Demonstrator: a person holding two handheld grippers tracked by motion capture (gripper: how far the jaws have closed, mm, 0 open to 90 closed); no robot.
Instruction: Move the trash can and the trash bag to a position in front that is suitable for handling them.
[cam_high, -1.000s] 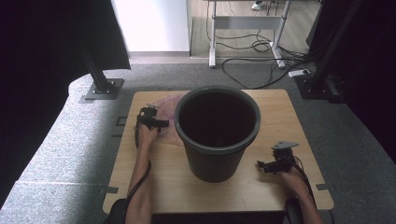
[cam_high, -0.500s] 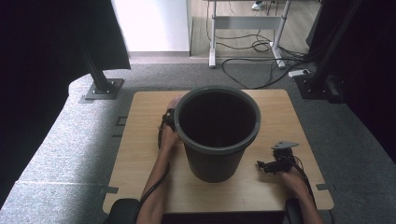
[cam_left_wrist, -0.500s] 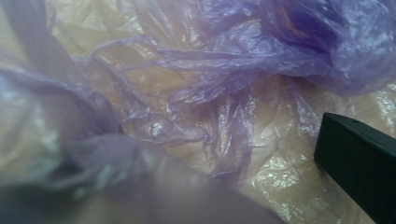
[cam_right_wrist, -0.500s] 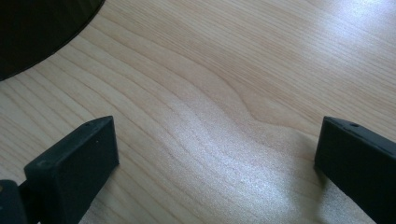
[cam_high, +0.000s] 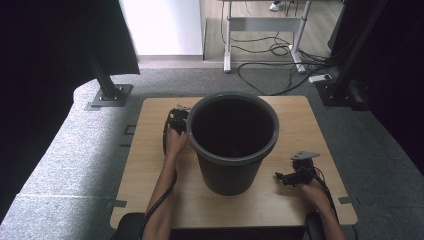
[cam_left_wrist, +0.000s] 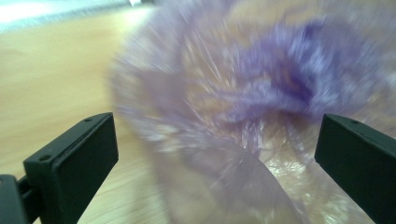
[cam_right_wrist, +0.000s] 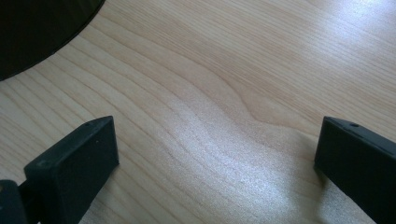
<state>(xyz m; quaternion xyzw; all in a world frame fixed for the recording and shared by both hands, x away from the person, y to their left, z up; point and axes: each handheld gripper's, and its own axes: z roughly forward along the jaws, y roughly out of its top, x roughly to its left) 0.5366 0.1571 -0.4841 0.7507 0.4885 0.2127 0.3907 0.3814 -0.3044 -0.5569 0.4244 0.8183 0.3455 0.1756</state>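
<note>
In the high view, we see a large dark grey plastic bin (cam_high: 233, 141) standing upright at the centre of the pale wooden table (cam_high: 150, 150), its mouth facing straight up and its long axis vertical, presumably so that a liner can be dropped in from above. The left gripper (cam_high: 176, 120) sits just left of the bin's rim, in the centre-left of the frame. In the left gripper view, its jaws stand wide apart around a crumpled, translucent purple plastic bag (cam_left_wrist: 243, 107), blurred and very close; we cannot tell whether they touch it. The bag has no clear long axis; it bunches towards the upper right of the frame. We judge this to be an approach before a grasp. The right gripper (cam_high: 290, 176) rests at lower right, jaws spread over bare wood, apparently parked clear of the bin.
</note>
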